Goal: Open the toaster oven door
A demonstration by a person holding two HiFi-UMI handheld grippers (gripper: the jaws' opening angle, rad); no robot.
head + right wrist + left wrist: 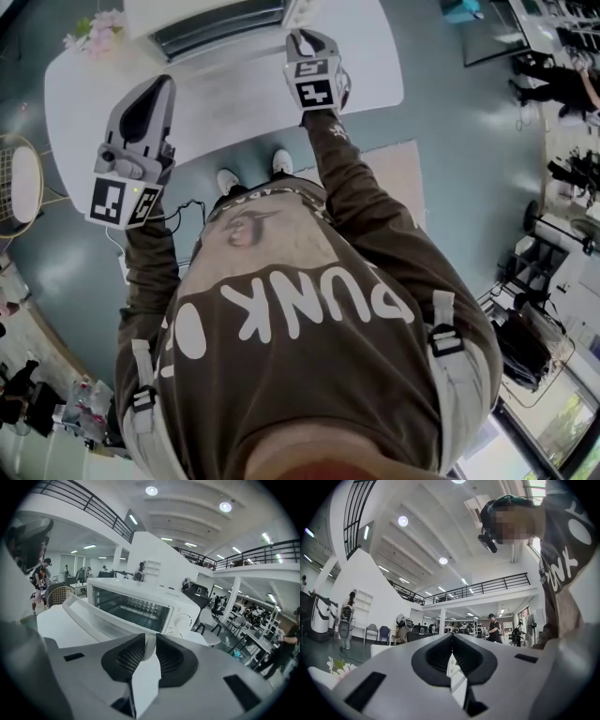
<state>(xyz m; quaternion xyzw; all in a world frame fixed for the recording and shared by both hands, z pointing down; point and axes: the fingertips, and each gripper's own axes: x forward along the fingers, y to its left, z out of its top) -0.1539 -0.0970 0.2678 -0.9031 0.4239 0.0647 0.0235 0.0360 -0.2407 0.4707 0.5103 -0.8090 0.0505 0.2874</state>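
The white toaster oven stands at the far side of the white table, and in the head view the toaster oven is cut off by the top edge. Its glass door hangs tilted out and down, so the racks inside show. My right gripper is at the right end of the door's front rim, with the white handle between its pads. In the head view the right gripper sits beside the oven's right front. My left gripper is shut and empty. It hovers over the table's left part, away from the oven.
Two knobs are on the oven's right panel. Pink flowers sit at the table's far left corner. A woven round chair stands left of the table and a beige rug lies on the floor to the right. People stand in the hall behind.
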